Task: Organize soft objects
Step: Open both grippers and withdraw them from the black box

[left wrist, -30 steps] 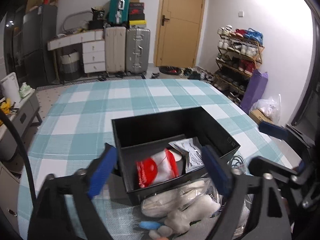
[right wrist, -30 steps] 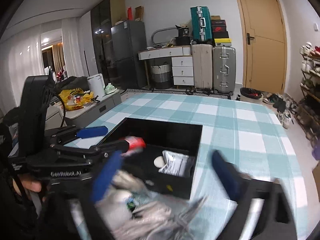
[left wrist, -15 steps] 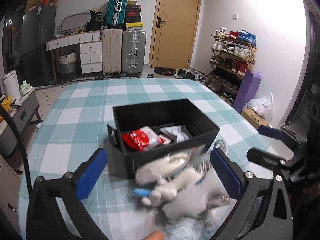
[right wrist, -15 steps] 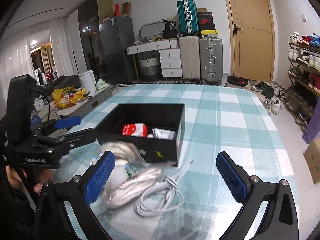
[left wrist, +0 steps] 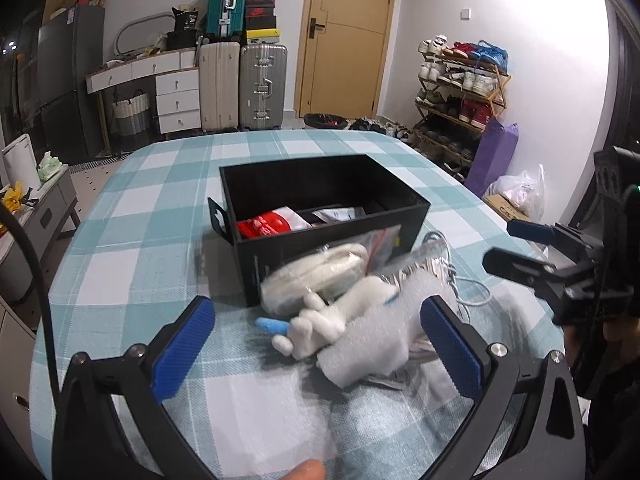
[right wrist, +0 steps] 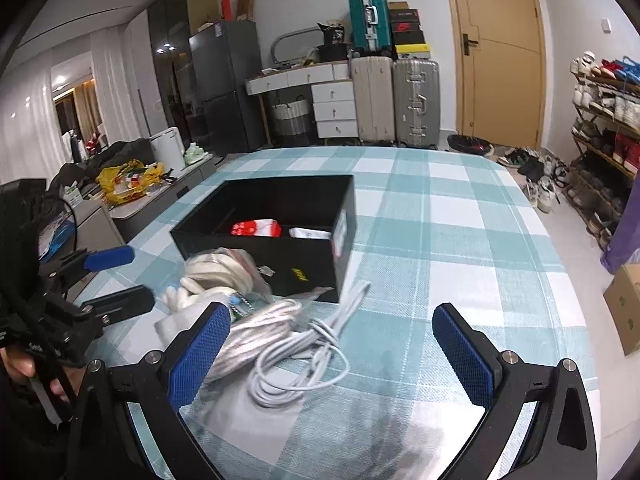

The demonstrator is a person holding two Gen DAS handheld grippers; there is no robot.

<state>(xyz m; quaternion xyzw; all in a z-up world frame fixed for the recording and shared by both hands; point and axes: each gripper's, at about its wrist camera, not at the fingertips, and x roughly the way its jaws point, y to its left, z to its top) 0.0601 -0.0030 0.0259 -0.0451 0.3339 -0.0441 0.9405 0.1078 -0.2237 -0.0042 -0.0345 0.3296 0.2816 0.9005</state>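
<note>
Looking maybe a third done: red packet (left wrist: 272,224) and a white pouch (left wrist: 338,213) sit in the black box (left wrist: 320,240) mid-frame, while plush toy (left wrist: 320,320), bagged bundle (left wrist: 320,270) and cables (right wrist: 296,344) wait lower-centre on the table (left wrist: 132,248), left tool (left wrist: 316,344) and right tool (right wrist: 332,356) both wide open, empty.

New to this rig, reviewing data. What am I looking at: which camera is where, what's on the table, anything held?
No robot arm: a person holds a two-finger gripper in each hand, each with a fisheye camera looking along its fingers. One picture is from the left gripper, the other from the right gripper. Both are open and hold nothing. On the checked tablecloth stands a black box with a red-and-white packet inside. In front lie a white plush toy, a bagged cord and a white cable.
</note>
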